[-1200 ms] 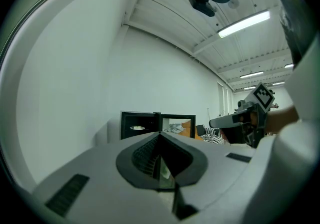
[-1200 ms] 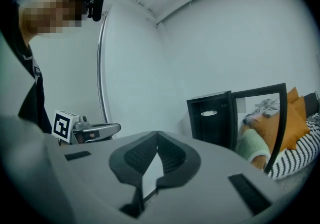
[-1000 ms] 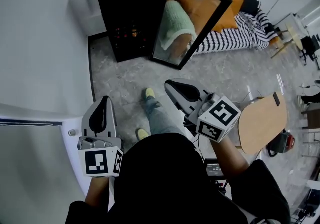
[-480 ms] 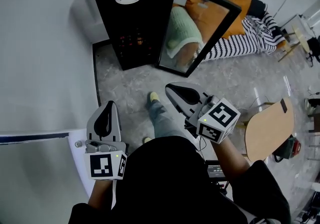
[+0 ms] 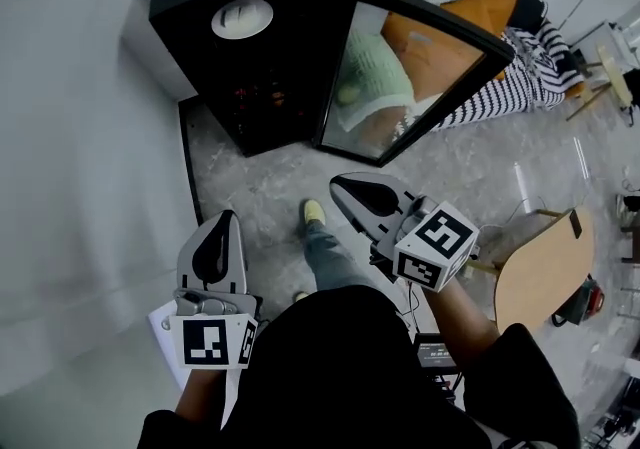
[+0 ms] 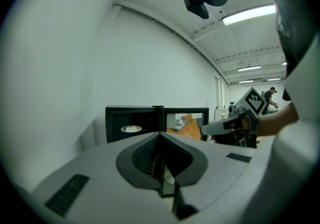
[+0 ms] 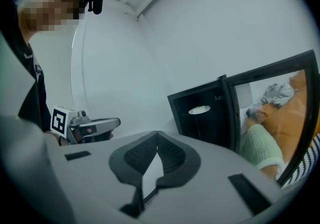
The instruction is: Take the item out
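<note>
A black cabinet [image 5: 240, 67] stands on the floor ahead with its glass door [image 5: 415, 77] swung open to the right. Inside lies a white dish [image 5: 241, 17], also seen as the dish [image 6: 131, 128] in the left gripper view and the dish [image 7: 200, 110] in the right gripper view. My left gripper [image 5: 224, 221] is shut and holds nothing, well short of the cabinet. My right gripper [image 5: 342, 183] is shut and empty too, pointing toward the open door. Both grippers are apart from the dish.
A white wall [image 5: 80, 137] runs along the left. Orange and striped bedding [image 5: 500, 37] lies behind the door. A wooden seat [image 5: 545, 272] stands at the right. The person's leg and shoe [image 5: 315, 217] are on the grey floor between the grippers.
The cabinet looks larger and nearer, and the view has shifted toward it. Both grippers stay shut and keep roughly the same places in the view.
</note>
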`<state>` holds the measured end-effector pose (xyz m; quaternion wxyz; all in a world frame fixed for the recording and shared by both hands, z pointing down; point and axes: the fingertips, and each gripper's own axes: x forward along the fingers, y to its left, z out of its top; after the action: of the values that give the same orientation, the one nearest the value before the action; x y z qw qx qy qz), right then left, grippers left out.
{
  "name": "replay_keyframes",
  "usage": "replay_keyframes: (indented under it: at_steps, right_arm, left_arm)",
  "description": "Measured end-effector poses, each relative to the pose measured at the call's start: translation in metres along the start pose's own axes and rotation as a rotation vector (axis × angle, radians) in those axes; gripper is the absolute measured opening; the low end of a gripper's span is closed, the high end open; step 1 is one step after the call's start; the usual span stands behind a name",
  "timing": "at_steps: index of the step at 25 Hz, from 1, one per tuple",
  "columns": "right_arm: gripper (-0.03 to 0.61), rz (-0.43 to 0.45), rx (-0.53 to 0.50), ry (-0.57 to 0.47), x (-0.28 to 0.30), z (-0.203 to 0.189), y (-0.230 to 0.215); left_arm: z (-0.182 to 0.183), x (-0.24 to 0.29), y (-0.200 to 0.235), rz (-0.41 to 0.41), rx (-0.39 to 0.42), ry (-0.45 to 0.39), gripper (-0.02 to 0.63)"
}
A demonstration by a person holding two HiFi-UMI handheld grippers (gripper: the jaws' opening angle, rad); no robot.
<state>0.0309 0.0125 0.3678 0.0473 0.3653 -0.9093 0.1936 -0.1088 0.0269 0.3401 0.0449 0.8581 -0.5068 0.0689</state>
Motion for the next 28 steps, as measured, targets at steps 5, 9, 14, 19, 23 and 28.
replay_keyframes:
  at_steps: [5,9,14,19,23,28]
  right_arm:
    - [0.008,0.006,0.035,0.007,0.018,0.023,-0.042]
    - [0.008,0.031,0.059,0.011,0.034,0.042,-0.072]
    - [0.008,0.055,0.055,0.033,0.059,0.054,-0.101]
    - [0.008,0.067,0.061,0.063,0.081,0.057,-0.128]
    - [0.008,0.088,0.094,0.066,0.097,0.06,-0.143]
    - [0.008,0.101,0.127,0.078,0.113,0.062,-0.151]
  left_arm:
    - [0.017,0.053,0.01,-0.006,0.009,0.02,0.009]
    - [0.028,0.089,0.017,0.001,0.013,0.025,0.009]
    - [0.036,0.128,0.032,0.022,0.01,0.035,0.009]
    - [0.041,0.162,0.042,0.047,0.014,0.047,0.008]
    - [0.044,0.181,0.046,0.069,0.014,0.055,0.009]
    - [0.049,0.194,0.052,0.084,0.013,0.061,0.009]
